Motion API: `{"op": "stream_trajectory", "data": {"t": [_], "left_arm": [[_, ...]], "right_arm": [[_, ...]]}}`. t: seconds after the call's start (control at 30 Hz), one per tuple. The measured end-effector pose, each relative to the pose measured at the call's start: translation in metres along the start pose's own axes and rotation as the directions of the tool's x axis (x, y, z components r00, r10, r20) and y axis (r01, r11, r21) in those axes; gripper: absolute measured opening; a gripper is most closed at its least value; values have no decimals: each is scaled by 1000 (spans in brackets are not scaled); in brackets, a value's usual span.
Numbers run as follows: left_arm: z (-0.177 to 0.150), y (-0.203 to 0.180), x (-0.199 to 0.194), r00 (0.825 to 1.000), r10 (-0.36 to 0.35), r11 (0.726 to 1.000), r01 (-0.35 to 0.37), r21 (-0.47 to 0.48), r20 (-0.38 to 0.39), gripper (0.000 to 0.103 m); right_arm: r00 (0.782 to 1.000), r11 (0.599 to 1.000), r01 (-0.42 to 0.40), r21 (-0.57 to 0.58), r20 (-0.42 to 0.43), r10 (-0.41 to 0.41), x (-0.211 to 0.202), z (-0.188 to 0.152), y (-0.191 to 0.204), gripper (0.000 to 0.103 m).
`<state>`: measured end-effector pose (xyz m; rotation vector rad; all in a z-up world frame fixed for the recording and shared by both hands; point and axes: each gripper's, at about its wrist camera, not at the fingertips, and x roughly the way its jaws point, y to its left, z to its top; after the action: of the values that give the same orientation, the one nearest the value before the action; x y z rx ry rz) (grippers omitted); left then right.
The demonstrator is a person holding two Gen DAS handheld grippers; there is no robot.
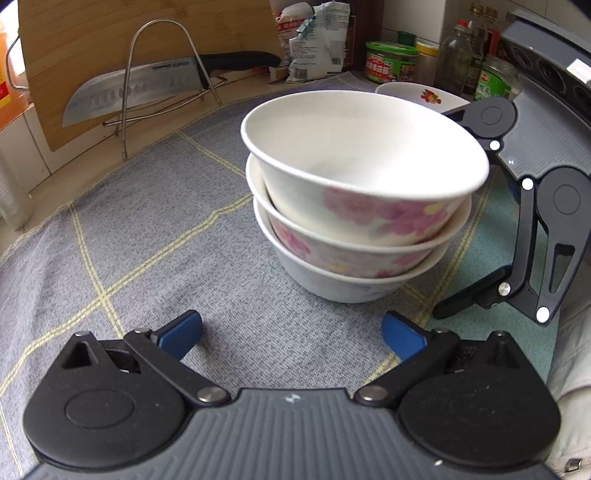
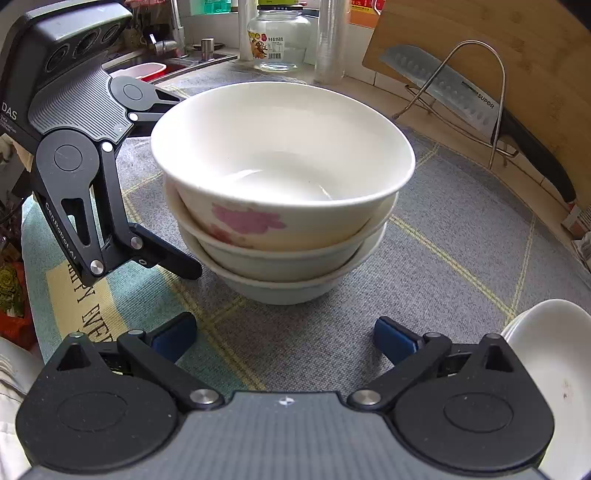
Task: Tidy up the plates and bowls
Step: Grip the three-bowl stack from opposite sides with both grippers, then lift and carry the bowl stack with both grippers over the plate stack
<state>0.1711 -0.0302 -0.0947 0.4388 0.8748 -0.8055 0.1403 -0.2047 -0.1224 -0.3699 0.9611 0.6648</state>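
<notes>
Three white bowls with pink flowers stand nested in a stack (image 1: pixel 362 206) (image 2: pixel 280 206) on a grey checked mat (image 1: pixel 147 229). My left gripper (image 1: pixel 293 332) is open just short of the stack, blue pads wide apart and empty. My right gripper (image 2: pixel 286 336) is also open and empty, facing the stack from another side. Each gripper shows in the other's view beside the bowls: the right gripper (image 1: pixel 448 214) at the stack's right, the left gripper (image 2: pixel 177 181) at its left, fingers spread and apart from the bowls. White plates (image 2: pixel 554 354) lie by the right gripper.
A small bowl with a red print (image 1: pixel 421 96) sits behind the stack. A cleaver in a wire rack (image 1: pixel 129 92) leans on a wooden board (image 1: pixel 92 33). Jars and bottles (image 1: pixel 458 62), food bags (image 1: pixel 317 40), a glass jar (image 2: pixel 279 37) and a sink (image 2: pixel 155 70) line the counter's back.
</notes>
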Motion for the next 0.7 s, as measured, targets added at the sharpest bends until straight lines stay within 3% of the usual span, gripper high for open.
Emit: {"op": "stream_trajectory", "data": {"t": [0.27,0.53,0.7], "left_arm": [[15,8,10,991,-131,975,132,181,-18,103],[34,10,22,960,-272,887,275,372,-63,101],[37,9,21,945,-321,848,317,426,-64,91]], "right_arm": [[998,1000,-1,-11,-60,0,9,18,-6,103],[997,996,26,-87,-70,-32,14,29,-9,103],[999,992,1,-123,-51,-7,12,32,-10,92]]}}
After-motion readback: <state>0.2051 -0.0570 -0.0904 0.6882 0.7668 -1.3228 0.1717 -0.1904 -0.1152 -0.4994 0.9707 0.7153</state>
